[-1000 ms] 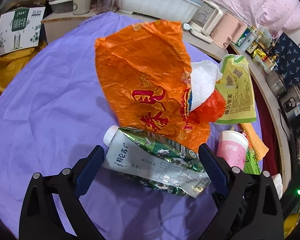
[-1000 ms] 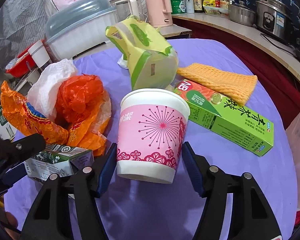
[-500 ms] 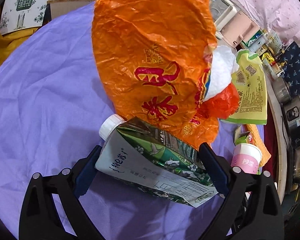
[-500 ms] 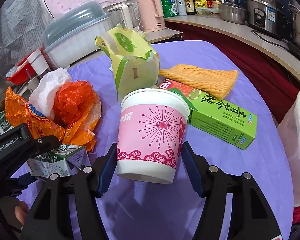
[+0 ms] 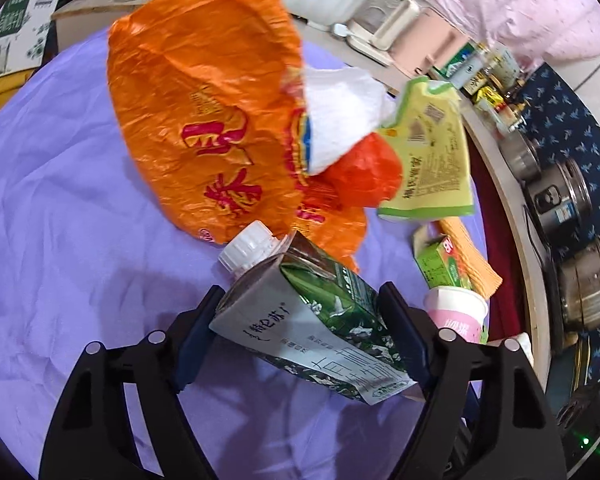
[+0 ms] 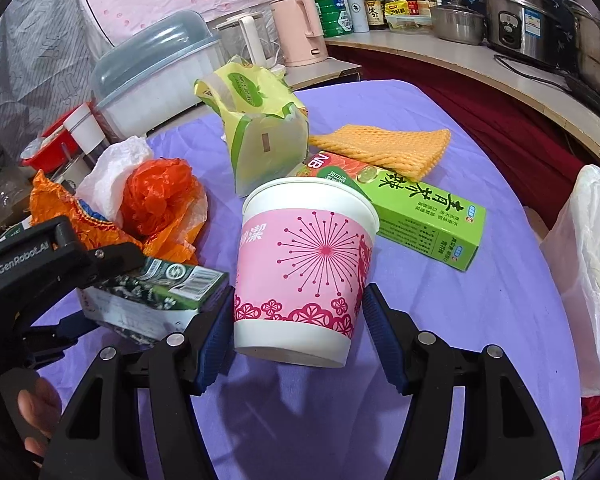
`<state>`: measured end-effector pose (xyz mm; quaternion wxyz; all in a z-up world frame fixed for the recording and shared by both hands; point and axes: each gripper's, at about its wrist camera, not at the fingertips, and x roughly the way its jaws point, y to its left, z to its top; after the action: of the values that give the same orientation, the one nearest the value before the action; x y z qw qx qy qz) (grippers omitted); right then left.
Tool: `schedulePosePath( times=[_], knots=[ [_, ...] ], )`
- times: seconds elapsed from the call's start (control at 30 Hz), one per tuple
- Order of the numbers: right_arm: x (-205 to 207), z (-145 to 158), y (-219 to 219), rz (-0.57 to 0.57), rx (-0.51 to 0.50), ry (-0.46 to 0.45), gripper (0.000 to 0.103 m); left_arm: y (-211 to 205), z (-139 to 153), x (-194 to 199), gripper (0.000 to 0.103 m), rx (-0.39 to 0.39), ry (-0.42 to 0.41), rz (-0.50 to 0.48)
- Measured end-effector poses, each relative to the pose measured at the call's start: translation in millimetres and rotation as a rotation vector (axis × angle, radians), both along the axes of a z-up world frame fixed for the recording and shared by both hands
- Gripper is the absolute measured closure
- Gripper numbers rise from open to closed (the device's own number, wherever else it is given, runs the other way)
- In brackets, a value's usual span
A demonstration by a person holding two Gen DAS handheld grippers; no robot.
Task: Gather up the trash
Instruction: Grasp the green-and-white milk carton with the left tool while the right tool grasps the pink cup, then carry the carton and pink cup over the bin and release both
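Beside the orange wrapper [image 5: 204, 120] on the purple cloth [image 5: 60, 220]: left gripper [image 5: 300, 320], jaws just closing, clamped on crushed milk carton [image 5: 312, 320], lifted clear; right gripper [image 6: 298, 320] clamped on pink paper cup [image 6: 304, 272], contents unseen. Step judged: pick-up done, disposal pending. Next: carry toward white plastic bag [image 6: 588, 272] right of the cup, contents hidden. Green box [image 6: 416, 208] behind the cup, untouched.

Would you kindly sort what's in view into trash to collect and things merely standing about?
Trash:
- milk carton in the left gripper
- pink paper cup in the right gripper
- orange bag
- green box

Standing about:
- pink kettle
- steel pots
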<state>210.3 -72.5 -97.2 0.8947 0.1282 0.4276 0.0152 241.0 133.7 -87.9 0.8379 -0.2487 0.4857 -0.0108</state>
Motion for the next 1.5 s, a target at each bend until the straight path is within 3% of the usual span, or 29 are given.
schedulePosePath(
  times=[0.1, 0.33, 0.47, 0.7, 0.97, 1.5],
  knots=[
    [-6.1, 0.1, 1.6, 0.008, -0.002, 0.001, 0.042, 0.8, -5.3, -2.8, 0.023, -0.003, 0.037, 0.002],
    [-10.3, -3.5, 2.4, 0.015, 0.008, 0.008, 0.042, 9.8, -13.2, -21.9, 0.015, -0.076, 0.086, 0.121],
    [-10.8, -1.4, 1.1, 0.024, 0.012, 0.000, 0.042, 9.0, -6.3, -38.3, 0.015, -0.071, 0.052, 0.188],
    [-9.9, -2.6, -3.1, 0.020, 0.025, 0.000, 0.042, -1.3, -21.7, -23.4, 0.015, -0.133, 0.099, 0.161],
    [-4.9, -7.9, -16.0, -0.018, 0.020, 0.009, 0.042, -22.9, -21.4, 2.7, 0.015, -0.021, 0.064, 0.124],
    [-20.8, 4.7, -39.4, -0.062, 0.036, -0.025, 0.042, -25.5, 8.4, -20.4, 0.036, -0.005, -0.031, 0.014]
  ],
)
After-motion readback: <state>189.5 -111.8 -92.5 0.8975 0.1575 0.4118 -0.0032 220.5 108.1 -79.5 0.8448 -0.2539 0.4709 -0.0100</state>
